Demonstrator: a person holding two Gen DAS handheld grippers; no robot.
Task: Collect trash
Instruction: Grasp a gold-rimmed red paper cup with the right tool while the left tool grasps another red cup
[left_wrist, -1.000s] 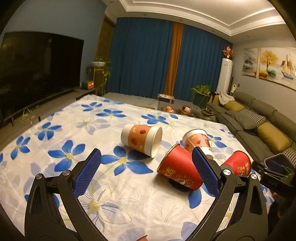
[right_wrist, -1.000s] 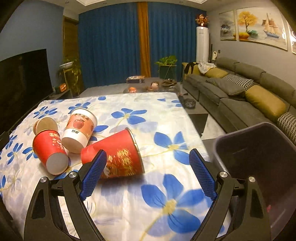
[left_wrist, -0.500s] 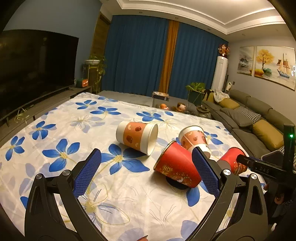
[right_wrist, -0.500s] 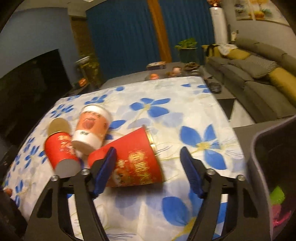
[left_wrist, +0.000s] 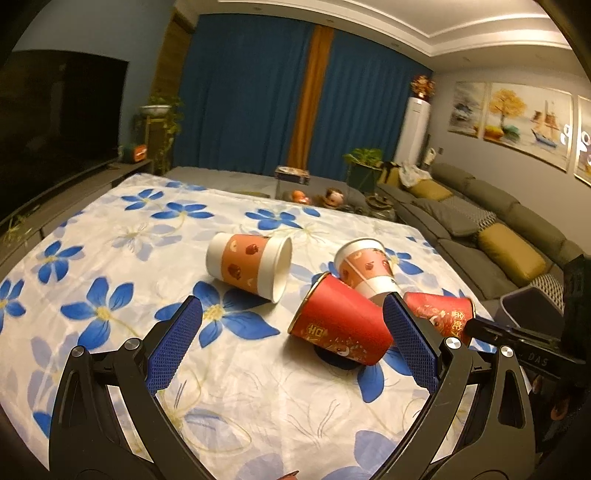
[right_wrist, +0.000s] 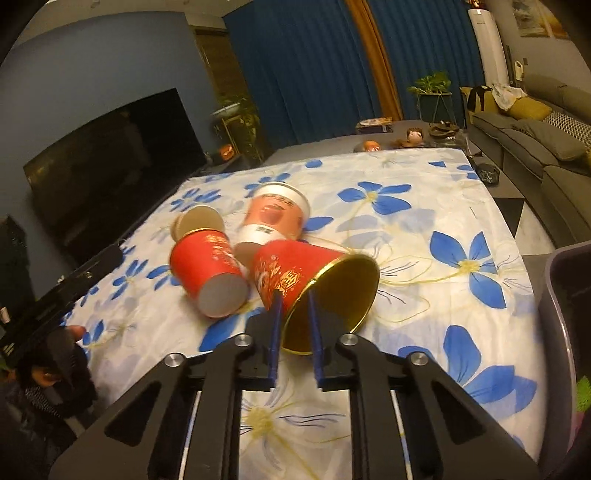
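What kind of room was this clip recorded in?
Most likely a home living room: a long grey sofa with yellow cushions lines one wall, a large dark TV faces it, and full blue curtains cover the far wall.

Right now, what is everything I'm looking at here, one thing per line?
Red cups: two, red with gold print, lying on the tablecloth; the gold-lined cup nearest the bin, the other red cup beside it.
Orange-and-white cups: two, lying down; one apart, one against the red ones.
Tablecloth: one, white with blue flowers.
Bin: one, grey, at the table's edge.
Television: one, black, by the wall.
Sofa: one, grey, with yellow cushions.
Curtains: blue with an orange strip.
Left tool: black, blue pads, open.
Right tool: closing on the gold-lined cup's rim.
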